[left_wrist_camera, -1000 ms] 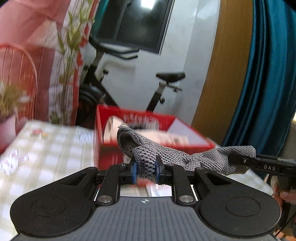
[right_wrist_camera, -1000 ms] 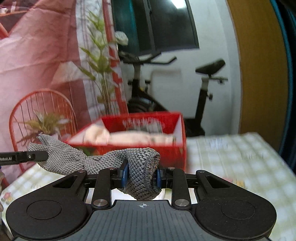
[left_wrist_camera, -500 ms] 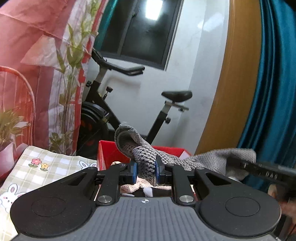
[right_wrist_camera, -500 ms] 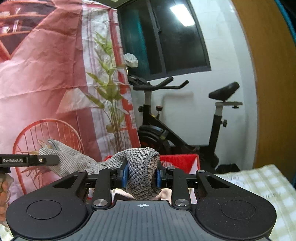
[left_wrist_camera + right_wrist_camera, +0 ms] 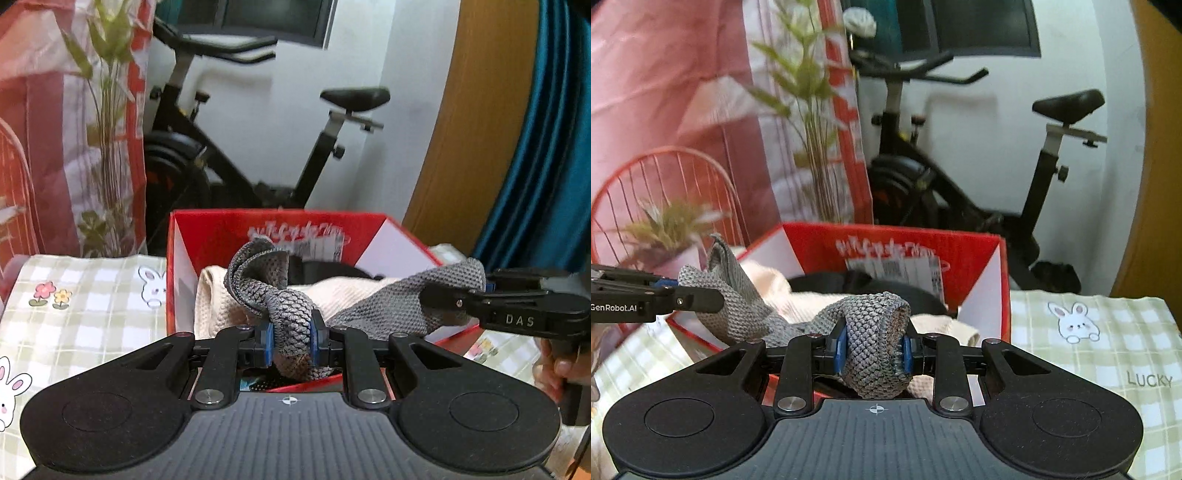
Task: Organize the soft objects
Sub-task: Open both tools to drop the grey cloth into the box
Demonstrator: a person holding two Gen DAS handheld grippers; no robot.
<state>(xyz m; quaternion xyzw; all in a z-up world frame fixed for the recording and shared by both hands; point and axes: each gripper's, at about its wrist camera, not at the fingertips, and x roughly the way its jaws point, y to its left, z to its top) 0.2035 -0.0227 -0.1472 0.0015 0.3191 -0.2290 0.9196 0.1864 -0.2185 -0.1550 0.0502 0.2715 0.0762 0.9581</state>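
A grey knitted cloth (image 5: 384,302) hangs stretched between both grippers above an open red box (image 5: 207,232). My left gripper (image 5: 290,341) is shut on one bunched end of the grey cloth (image 5: 738,291). My right gripper (image 5: 873,349) is shut on the other bunched end. In the left wrist view the right gripper (image 5: 487,286) enters from the right. In the right wrist view the left gripper (image 5: 670,284) enters from the left. Inside the red box (image 5: 960,251) lie a cream towel (image 5: 347,291) and something black (image 5: 871,284).
The box stands on a table with a green checked cloth printed with rabbits (image 5: 1082,343). Behind it are an exercise bike (image 5: 229,170), a leafy plant (image 5: 812,122), a red wire chair (image 5: 661,177), a pink and red hanging sheet and a teal curtain (image 5: 535,140).
Both grippers carried the stretched cloth forward over the box. The views tipped up toward the bike half a second ago and now point down into the box, whose inside shows.
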